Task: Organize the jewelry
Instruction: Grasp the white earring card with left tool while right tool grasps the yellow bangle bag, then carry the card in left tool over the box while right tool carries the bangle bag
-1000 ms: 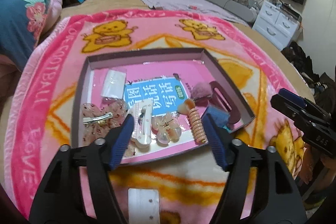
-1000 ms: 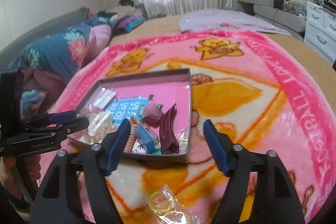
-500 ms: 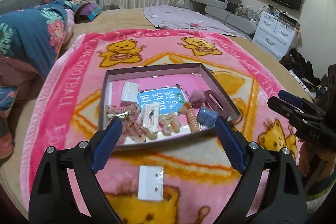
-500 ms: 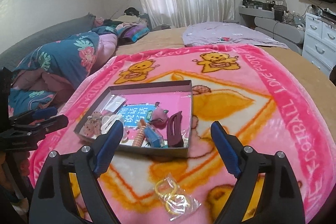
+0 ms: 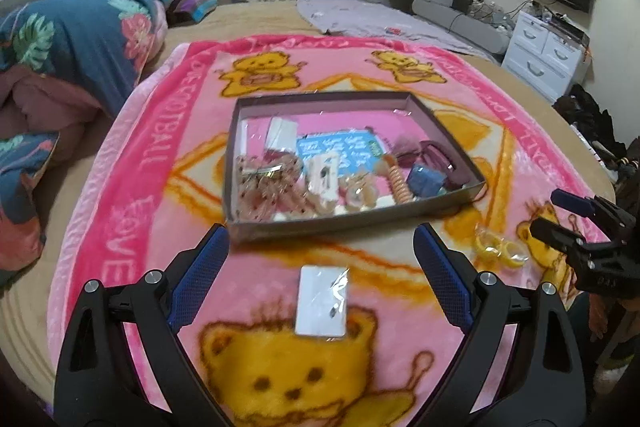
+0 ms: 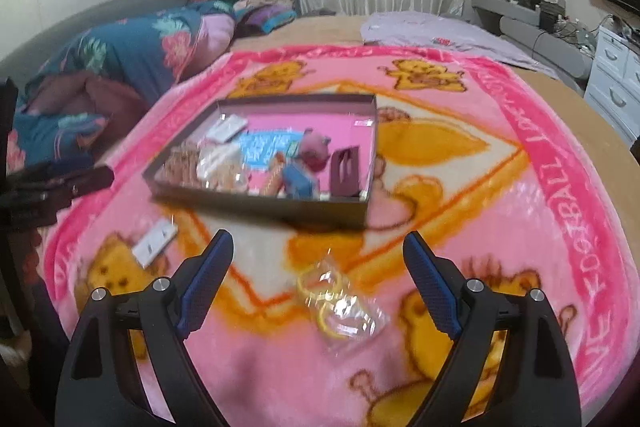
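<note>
Across the middle of both frames sits the tray (image 5: 352, 223) on the pink blanket (image 5: 160, 155), already holding clips and hair ties; two items remain outside: a white earring card (image 5: 322, 301) at lower centre and a bag of yellow rings (image 6: 340, 303); the left gripper (image 5: 320, 267) and right gripper (image 6: 318, 267) both hang spread wide, holding nothing; the job looks mostly done.

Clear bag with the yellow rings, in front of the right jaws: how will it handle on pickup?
The clear bag is crinkled film, so it's probably floppy and slippery to pinch. The yellow rings look loose inside and may shift. It looks light, and the plush blanket may give under it.
</note>
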`<move>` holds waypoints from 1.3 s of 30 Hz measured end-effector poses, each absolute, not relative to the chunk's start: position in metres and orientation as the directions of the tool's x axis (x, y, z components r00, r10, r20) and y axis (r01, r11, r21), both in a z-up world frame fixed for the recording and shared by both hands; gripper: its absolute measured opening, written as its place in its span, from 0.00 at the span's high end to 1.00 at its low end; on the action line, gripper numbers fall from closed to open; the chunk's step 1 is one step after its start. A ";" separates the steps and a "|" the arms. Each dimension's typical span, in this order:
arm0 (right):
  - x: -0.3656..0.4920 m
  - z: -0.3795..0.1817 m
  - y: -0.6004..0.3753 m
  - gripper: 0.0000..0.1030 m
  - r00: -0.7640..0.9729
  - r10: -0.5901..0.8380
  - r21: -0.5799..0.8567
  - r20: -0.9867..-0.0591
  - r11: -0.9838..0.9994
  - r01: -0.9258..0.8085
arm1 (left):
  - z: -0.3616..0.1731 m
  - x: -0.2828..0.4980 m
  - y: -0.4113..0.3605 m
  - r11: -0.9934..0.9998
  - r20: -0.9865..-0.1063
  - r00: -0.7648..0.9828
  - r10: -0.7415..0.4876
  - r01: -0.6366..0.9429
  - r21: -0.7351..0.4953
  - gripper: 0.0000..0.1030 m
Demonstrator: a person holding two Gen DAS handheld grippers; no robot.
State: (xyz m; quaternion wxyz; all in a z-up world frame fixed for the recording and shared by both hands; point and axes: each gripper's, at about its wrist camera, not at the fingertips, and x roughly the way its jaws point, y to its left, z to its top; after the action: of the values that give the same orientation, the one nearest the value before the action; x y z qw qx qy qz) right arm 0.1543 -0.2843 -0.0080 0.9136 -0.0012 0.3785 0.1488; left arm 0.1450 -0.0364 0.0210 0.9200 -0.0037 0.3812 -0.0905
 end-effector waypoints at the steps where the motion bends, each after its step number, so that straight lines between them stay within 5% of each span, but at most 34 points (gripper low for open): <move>1: 0.155 -0.012 -0.283 0.17 0.652 0.274 0.117 -0.707 0.955 -0.274 | 0.018 0.145 -0.034 0.985 -0.707 0.688 -0.162 0.157 -0.073 0.16; 16: 0.181 -0.070 -0.281 0.17 0.508 0.191 0.075 -0.840 0.968 -0.240 | -0.045 0.150 -0.030 0.988 -0.814 0.565 -0.132 0.140 -0.063 0.16; 21: 0.179 -0.079 -0.272 0.47 0.483 0.196 0.070 -0.854 0.962 -0.265 | -0.059 0.150 -0.032 0.986 -0.837 0.528 -0.144 0.143 -0.080 0.16; 26: 0.165 -0.072 -0.253 0.52 0.491 0.260 0.090 -0.831 0.935 -0.342 | -0.067 0.152 -0.035 0.987 -0.847 0.516 -0.133 0.144 -0.067 0.17; 30: 0.161 -0.061 -0.246 0.53 0.484 0.357 0.180 -0.799 0.910 -0.374 | -0.070 0.152 -0.038 0.987 -0.848 0.517 -0.115 0.152 -0.042 0.39; 31: 0.159 -0.057 -0.244 0.65 0.488 0.374 0.192 -0.789 0.904 -0.383 | -0.070 0.152 -0.038 0.987 -0.848 0.517 -0.119 0.158 -0.042 0.52; 32: 0.159 -0.055 -0.243 0.64 0.490 0.380 0.195 -0.784 0.902 -0.386 | -0.069 0.151 -0.039 0.984 -0.847 0.514 -0.137 0.169 -0.057 0.66; 39: 0.155 -0.040 -0.250 0.65 0.533 0.415 0.235 -0.737 0.897 -0.373 | -0.052 0.146 -0.042 0.975 -0.821 0.538 -0.192 0.199 -0.097 0.69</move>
State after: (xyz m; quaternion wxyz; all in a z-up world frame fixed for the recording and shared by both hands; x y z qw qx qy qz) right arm 0.1555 -0.2502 -0.0396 0.8753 0.0244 0.4274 0.2251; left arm 0.1461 -0.0416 -0.0523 0.8769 0.0042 0.4676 -0.1115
